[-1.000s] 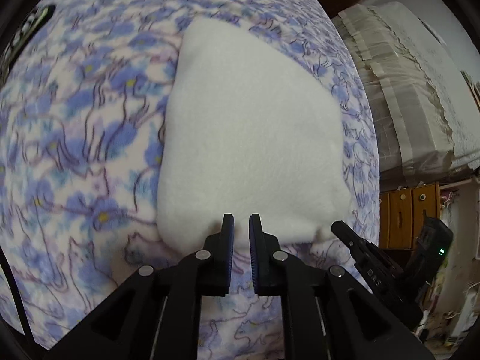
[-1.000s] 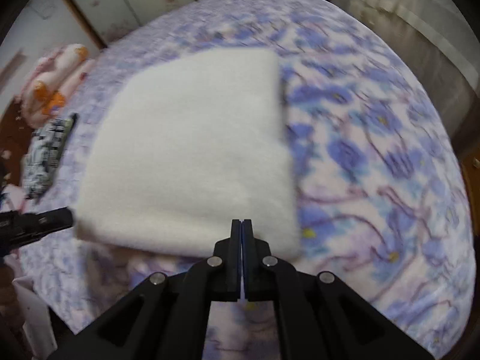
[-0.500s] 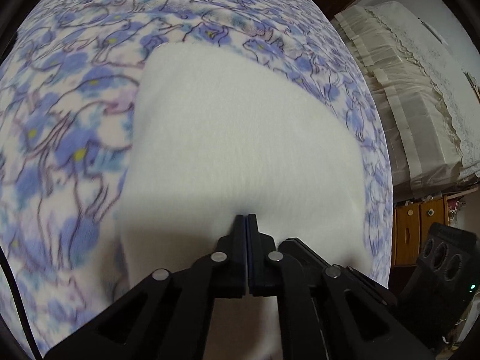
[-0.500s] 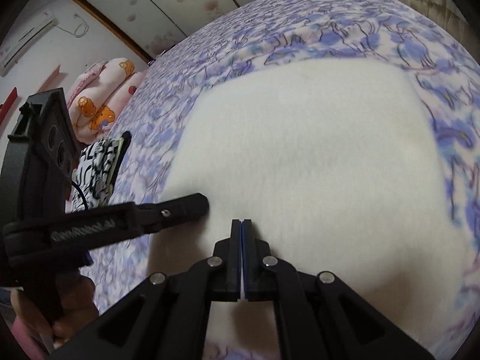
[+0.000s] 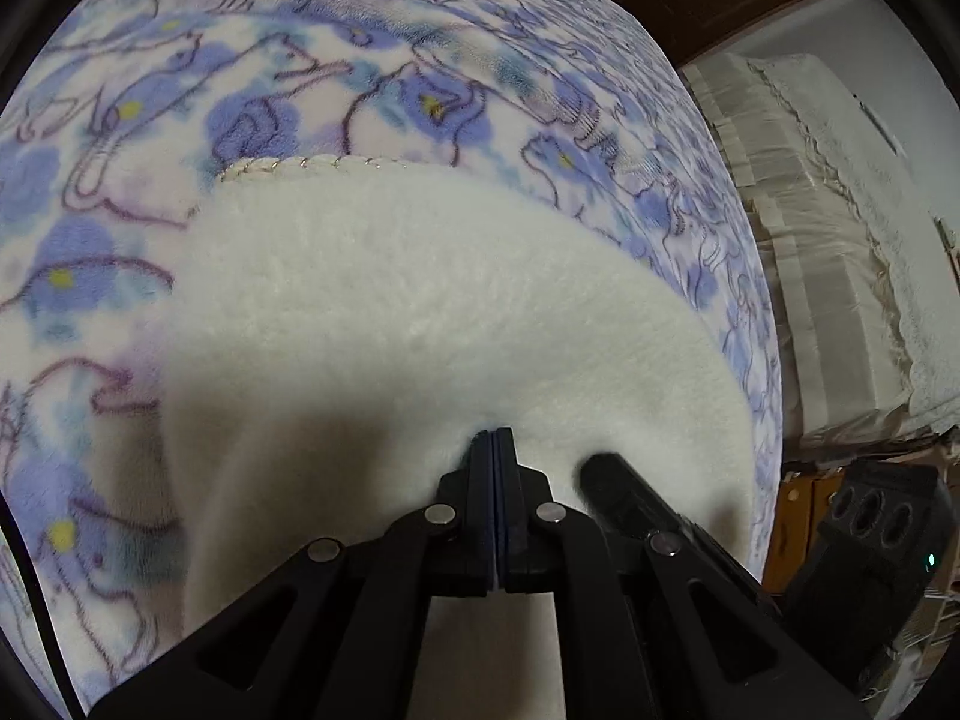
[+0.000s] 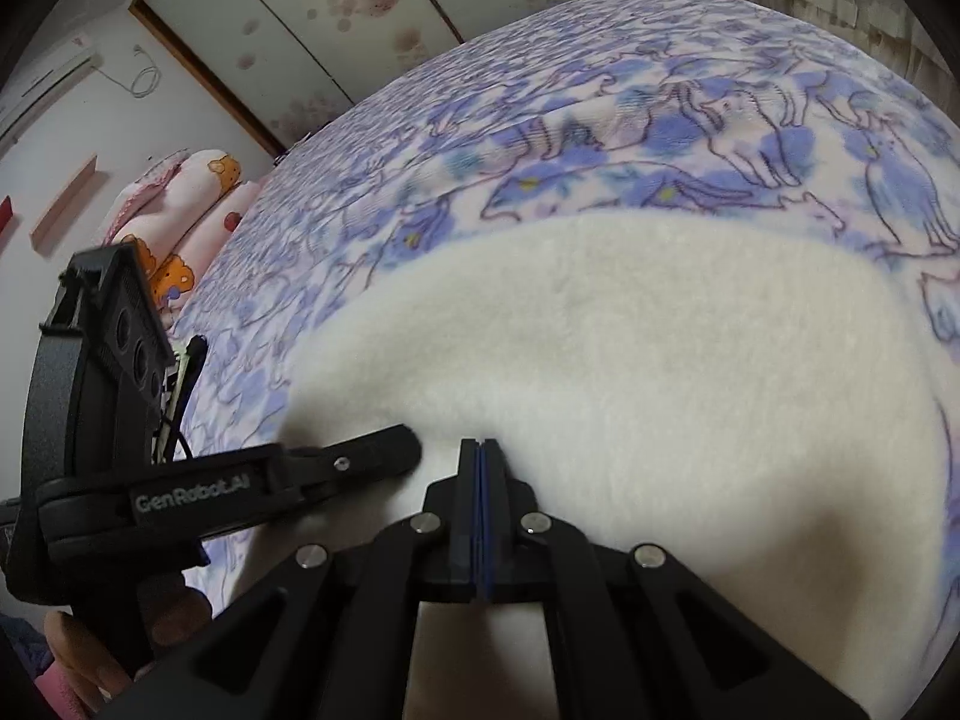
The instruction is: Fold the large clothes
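A folded white fleece garment [image 5: 420,312] lies on a bed covered by a blue and purple cat-print blanket [image 5: 252,84]; it also shows in the right wrist view [image 6: 648,348]. My left gripper [image 5: 494,441] is shut with its tips pressed into the garment's near edge. My right gripper [image 6: 478,447] is shut the same way, just to its right. The right gripper's tip shows in the left wrist view [image 5: 606,468], and the left gripper's tip in the right wrist view [image 6: 396,444]. Whether fabric sits between the jaws is hidden by the pile.
A stitched hem [image 5: 312,163] marks the garment's far left corner. A cream covered sofa [image 5: 840,252] stands right of the bed. Pink pillows [image 6: 180,210] and sliding doors [image 6: 336,18] lie at the bed's far end. A hand [image 6: 78,654] holds the left gripper.
The left gripper closed from open a second ago. Both grippers moved forward and down onto the garment's near edge, coming close together side by side.
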`<move>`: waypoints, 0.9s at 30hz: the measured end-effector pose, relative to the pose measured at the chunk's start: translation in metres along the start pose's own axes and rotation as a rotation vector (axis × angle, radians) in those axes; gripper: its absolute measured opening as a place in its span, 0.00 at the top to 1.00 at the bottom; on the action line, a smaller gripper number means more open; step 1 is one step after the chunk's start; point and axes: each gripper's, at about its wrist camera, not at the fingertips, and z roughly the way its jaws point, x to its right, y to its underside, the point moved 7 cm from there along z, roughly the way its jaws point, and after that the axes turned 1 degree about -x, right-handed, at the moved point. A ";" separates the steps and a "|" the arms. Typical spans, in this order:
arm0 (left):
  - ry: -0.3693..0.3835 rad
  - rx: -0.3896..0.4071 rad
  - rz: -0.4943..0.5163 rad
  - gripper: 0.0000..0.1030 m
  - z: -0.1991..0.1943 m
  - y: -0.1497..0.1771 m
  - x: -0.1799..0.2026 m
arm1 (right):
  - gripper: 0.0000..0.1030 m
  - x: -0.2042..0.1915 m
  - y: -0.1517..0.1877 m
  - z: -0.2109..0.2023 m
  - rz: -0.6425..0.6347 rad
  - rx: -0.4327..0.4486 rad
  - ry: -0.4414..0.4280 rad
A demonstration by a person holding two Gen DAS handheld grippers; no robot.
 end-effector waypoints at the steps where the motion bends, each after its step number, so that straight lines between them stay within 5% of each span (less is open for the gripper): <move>1: 0.016 0.006 -0.001 0.99 0.000 0.001 -0.002 | 1.00 0.003 -0.002 0.001 0.009 0.002 -0.006; 7: 0.027 0.035 0.025 0.99 -0.004 0.011 -0.001 | 1.00 0.027 -0.007 -0.017 0.048 0.071 0.042; 11: 0.003 0.042 0.057 0.99 -0.008 0.014 -0.001 | 1.00 0.046 -0.008 -0.034 0.059 0.107 0.165; 21: -0.064 0.056 0.146 0.99 -0.024 0.030 -0.001 | 1.00 0.070 0.019 -0.060 0.032 0.083 0.237; 27: -0.008 0.073 0.003 0.99 -0.046 0.041 -0.014 | 1.00 0.072 0.032 -0.076 -0.009 0.065 0.283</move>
